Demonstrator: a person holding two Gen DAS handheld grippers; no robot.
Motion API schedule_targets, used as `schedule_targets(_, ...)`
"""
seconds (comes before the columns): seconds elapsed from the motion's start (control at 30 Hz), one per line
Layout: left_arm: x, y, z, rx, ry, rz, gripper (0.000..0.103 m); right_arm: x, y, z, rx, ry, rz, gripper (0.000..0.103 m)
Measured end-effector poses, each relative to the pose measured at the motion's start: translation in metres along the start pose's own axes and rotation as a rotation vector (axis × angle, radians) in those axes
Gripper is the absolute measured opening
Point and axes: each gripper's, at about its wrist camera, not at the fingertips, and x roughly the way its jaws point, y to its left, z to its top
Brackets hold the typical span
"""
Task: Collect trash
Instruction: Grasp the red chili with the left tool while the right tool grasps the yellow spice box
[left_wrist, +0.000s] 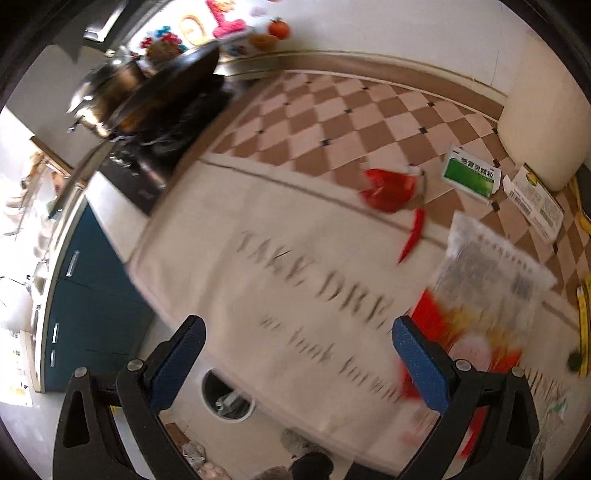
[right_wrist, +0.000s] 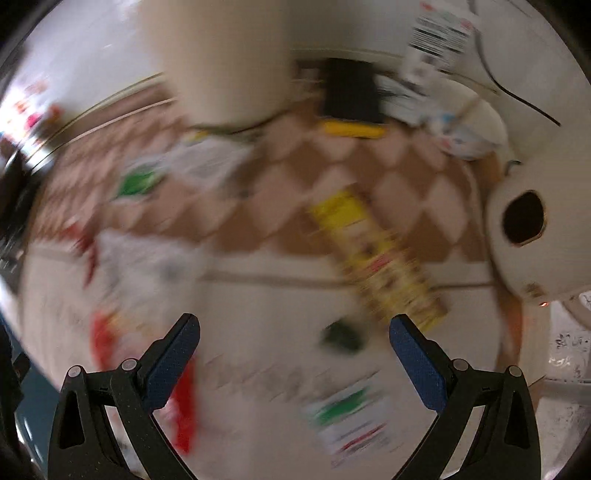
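Trash lies on a table with a cream and brown checked cloth (left_wrist: 332, 122). In the left wrist view I see a red wrapper (left_wrist: 388, 188), a green and white sachet (left_wrist: 471, 177), a white printed box (left_wrist: 535, 199) and a clear snack bag with red print (left_wrist: 484, 291). My left gripper (left_wrist: 297, 332) is open and empty above the cloth, left of the clear bag. In the blurred right wrist view a yellow printed box (right_wrist: 380, 258), a small dark item (right_wrist: 341, 336) and a green and white packet (right_wrist: 351, 417) lie on the cloth. My right gripper (right_wrist: 293, 328) is open and empty above them.
A stove with a black pan (left_wrist: 166, 88) stands at the table's left end beside blue cabinets (left_wrist: 92, 295). A white bin (left_wrist: 227, 397) stands on the floor below. A white appliance with a dark hole (right_wrist: 524, 221) stands at the right. A cream cylinder (right_wrist: 225, 59) stands at the back.
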Motion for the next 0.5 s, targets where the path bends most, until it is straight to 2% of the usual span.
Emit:
schedule_targets(0.07,0.013,-0.013,0.011,-0.001,0.029,-0.024,0.103,0.013,-0.017,0.015,0.031,0.006,-0.033,0.103)
schedule_targets(0.23,0.053,-0.043,0.043,0.046,0.097,-0.197,0.1,0.047,-0.024,0.035,0.026,0.048,-0.091,0.101)
schedule_targets(0.27,0.059,-0.051,0.048,0.071,0.107,-0.224,0.093,0.055,-0.024,0.038,0.023,0.06,-0.096,0.1)
schedule_targets(0.3,0.067,-0.06,0.054,0.102,0.122,-0.248,0.081,0.062,-0.022,0.041,0.014,0.072,-0.108,0.099)
schedule_targets(0.33,0.071,-0.066,0.058,0.12,0.13,-0.259,0.075,0.066,-0.022,0.043,0.006,0.073,-0.118,0.098)
schedule_targets(0.4,0.08,-0.078,0.065,0.151,0.142,-0.268,0.054,0.072,-0.025,0.046,0.0,0.072,-0.12,0.094)
schedule_targets(0.47,0.087,-0.087,0.07,0.179,0.149,-0.272,0.048,0.075,-0.028,0.047,-0.007,0.066,-0.122,0.091)
schedule_targets(0.5,0.084,-0.089,0.074,0.184,0.124,-0.268,0.044,0.075,-0.031,0.047,-0.001,0.061,-0.108,0.09)
